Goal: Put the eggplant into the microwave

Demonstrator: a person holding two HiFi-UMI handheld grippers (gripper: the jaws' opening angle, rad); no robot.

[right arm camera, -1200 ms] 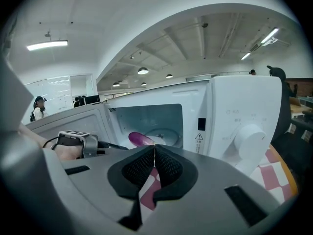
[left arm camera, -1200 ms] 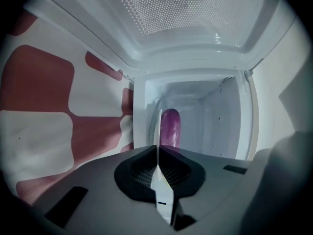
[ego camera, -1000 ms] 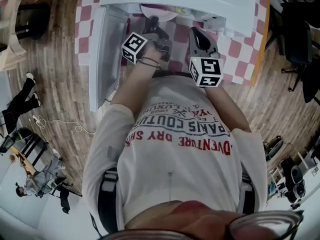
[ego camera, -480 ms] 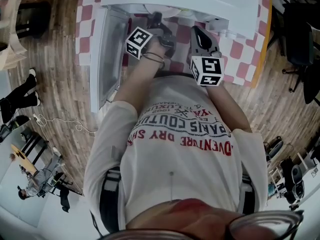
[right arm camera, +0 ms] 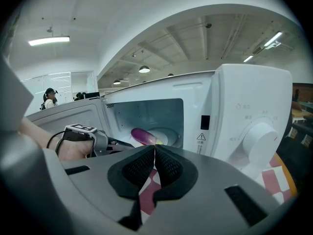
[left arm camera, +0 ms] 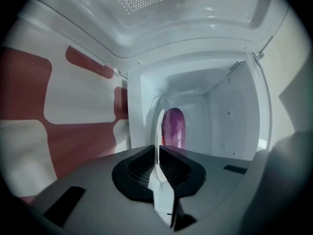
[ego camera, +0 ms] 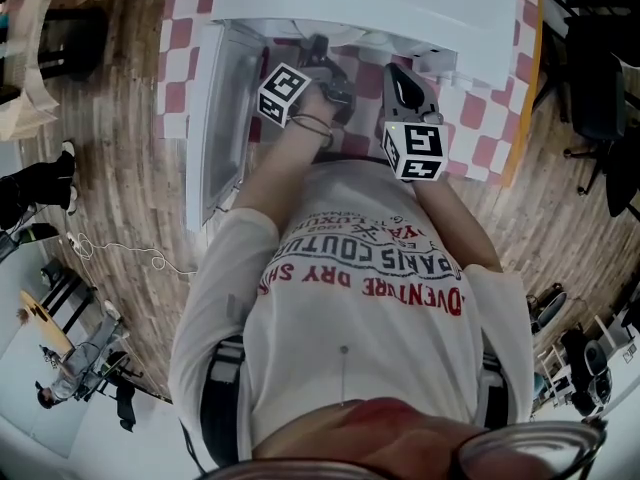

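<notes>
The purple eggplant [left arm camera: 174, 126] lies on a white plate [left arm camera: 159, 131] inside the white microwave [right arm camera: 244, 111]. My left gripper [left arm camera: 157, 148] reaches into the open cavity and is shut on the plate's near rim, which stands edge-on between the pads. In the right gripper view the eggplant [right arm camera: 143, 136] and the plate [right arm camera: 166, 139] show in the cavity beyond my left hand [right arm camera: 73, 143]. My right gripper [right arm camera: 154, 150] hangs in front of the microwave, shut with nothing in it. From the head view the left gripper [ego camera: 320, 53] goes under the microwave top [ego camera: 370, 3]; the right gripper [ego camera: 400, 73] is beside it.
The microwave door [ego camera: 222, 118] swings open to the left, close beside my left arm. A red and white checked cloth [ego camera: 480, 98] covers the table under the microwave. The control dial [right arm camera: 259, 138] is on the right. A person [ego camera: 30, 188] and chairs [ego camera: 600, 78] are off to the sides.
My left gripper has pushed a little deeper into the microwave with the plate; the plate no longer shows in the head view. The right gripper has stayed put.
</notes>
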